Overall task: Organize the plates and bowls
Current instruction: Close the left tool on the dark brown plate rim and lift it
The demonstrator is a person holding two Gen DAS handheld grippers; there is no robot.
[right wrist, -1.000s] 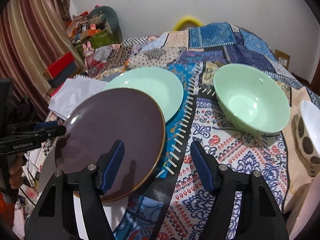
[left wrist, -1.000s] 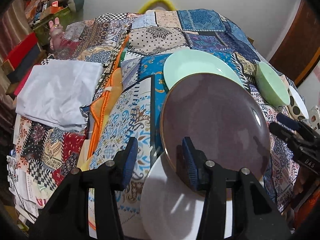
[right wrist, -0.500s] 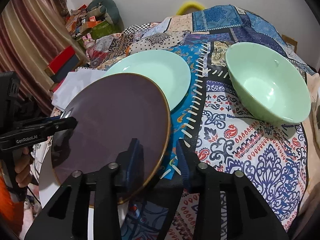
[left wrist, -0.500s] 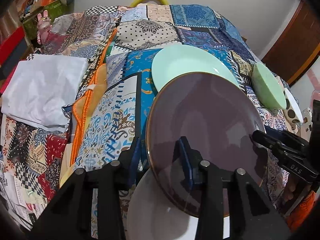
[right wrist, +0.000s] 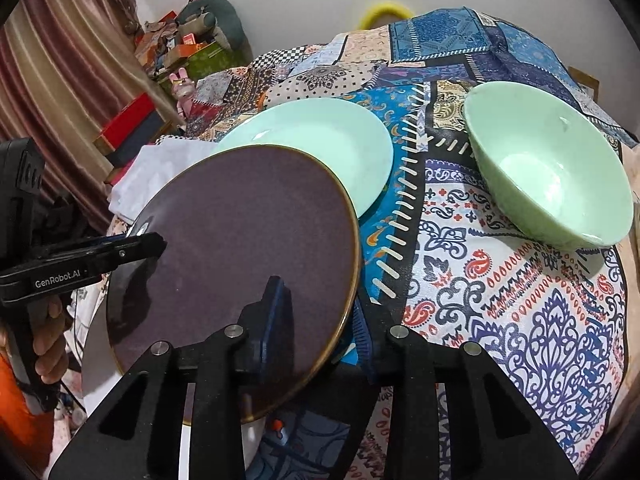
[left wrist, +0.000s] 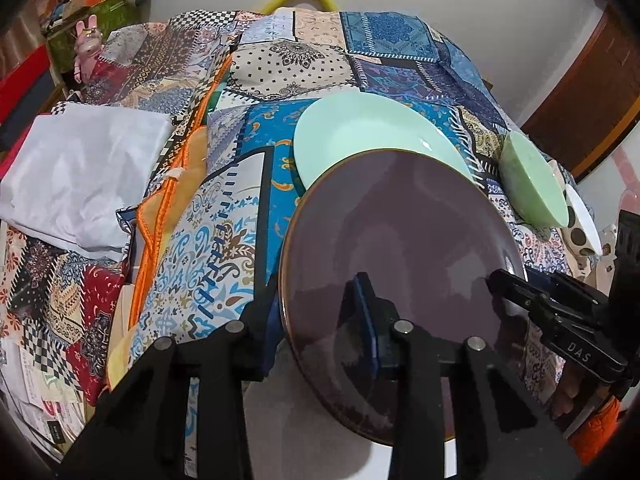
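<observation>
From the left wrist, your left tongs (left wrist: 320,312) are pinching the purple plate's (left wrist: 400,248) rim, tilted above the white plate (left wrist: 304,432); uneven pulling could slip it. From the right wrist, your right tongs (right wrist: 316,320) are clamping its opposite edge; the mint plate (right wrist: 320,140) and green bowl (right wrist: 548,168) are crowding the patchwork-covered counter (right wrist: 520,300) ahead.

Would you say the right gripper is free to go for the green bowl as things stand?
Probably not yet. The right gripper is shut on the rim of the purple plate, which the left gripper also clamps. The path across the cloth to the green bowl looks open otherwise.
</observation>
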